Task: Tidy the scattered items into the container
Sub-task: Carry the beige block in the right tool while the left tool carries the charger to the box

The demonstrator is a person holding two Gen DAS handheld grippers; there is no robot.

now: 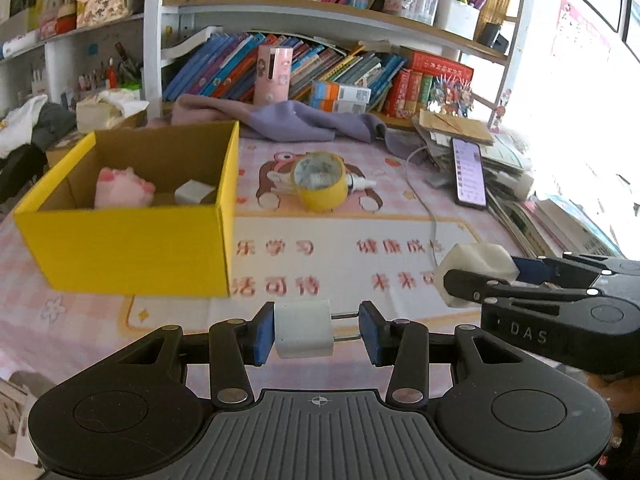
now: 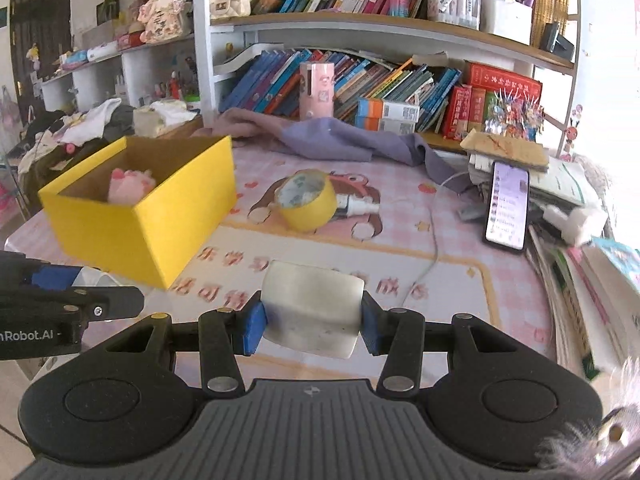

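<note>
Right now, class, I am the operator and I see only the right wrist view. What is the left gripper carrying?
Observer: The left gripper is shut on a white charger plug, with its metal prongs against the right-hand pad.
Operator: Is the pink plush alone in the yellow box?
Observer: No. A small white cube lies beside the pink plush inside the yellow box.
Operator: How does my own load look from the side?
Observer: The right gripper holds a white faceted block with angled corners, above the desk mat.
</note>
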